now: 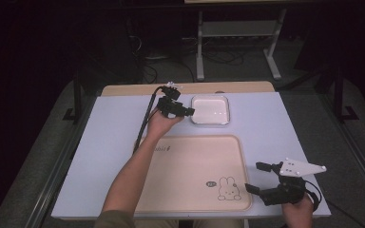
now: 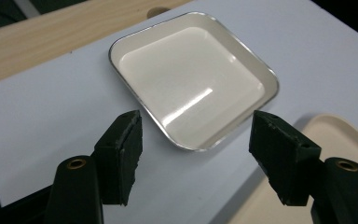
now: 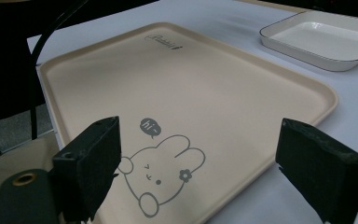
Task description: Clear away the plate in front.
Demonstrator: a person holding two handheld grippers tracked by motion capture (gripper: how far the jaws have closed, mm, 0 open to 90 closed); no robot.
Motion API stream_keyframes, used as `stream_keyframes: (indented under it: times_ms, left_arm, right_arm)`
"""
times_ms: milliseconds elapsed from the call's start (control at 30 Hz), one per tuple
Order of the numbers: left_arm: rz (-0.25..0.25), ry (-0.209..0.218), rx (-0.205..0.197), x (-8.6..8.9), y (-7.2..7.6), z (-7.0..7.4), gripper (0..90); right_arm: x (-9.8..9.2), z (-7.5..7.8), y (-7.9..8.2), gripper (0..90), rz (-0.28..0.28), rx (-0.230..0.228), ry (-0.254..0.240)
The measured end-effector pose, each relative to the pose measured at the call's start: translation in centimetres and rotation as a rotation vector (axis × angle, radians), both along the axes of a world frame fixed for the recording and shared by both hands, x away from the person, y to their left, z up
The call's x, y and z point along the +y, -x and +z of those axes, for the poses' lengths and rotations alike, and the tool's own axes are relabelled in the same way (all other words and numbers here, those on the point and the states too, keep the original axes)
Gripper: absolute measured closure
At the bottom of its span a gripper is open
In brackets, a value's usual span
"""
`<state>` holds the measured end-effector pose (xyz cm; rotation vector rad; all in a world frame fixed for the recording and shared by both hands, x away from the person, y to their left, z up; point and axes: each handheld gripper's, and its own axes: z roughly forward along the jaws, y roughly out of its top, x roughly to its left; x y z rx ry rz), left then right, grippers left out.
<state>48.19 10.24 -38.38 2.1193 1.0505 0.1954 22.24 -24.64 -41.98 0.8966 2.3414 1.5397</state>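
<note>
From above, the left gripper sits upper centre, just beside the white square dish, with jaws spread. The right gripper waits lower right, released, beside the beige tray.

The left gripper view puts the dish mid-frame, beyond the parted, empty jaws.

The right gripper view has the tray centre, the dish upper right.

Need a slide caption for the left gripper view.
Left claw, jaws open, approaches the near corner of a square white dish on the white table.
</note>
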Motion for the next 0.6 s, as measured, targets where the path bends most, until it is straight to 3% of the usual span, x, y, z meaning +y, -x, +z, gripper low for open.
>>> stream_keyframes:
  times_ms: [267,333,600]
  left_arm:
    - [0.08,-0.037,0.084,-0.8,-2.8,-1.5,42.0]
    - [0.088,-0.042,0.088,-0.9,-3.1,-1.7,44.6]
    - [0.147,-0.061,0.168,-1.7,-4.3,-3.9,51.6]
  right_arm:
    - [-0.1,0.0,-0.1,13.2,0.003,0.002,-0.004]
    - [-0.1,0.0,-0.1,13.2,0.004,0.002,-0.005]
    - [-0.1,0.0,-0.1,13.2,0.009,0.002,-0.007]
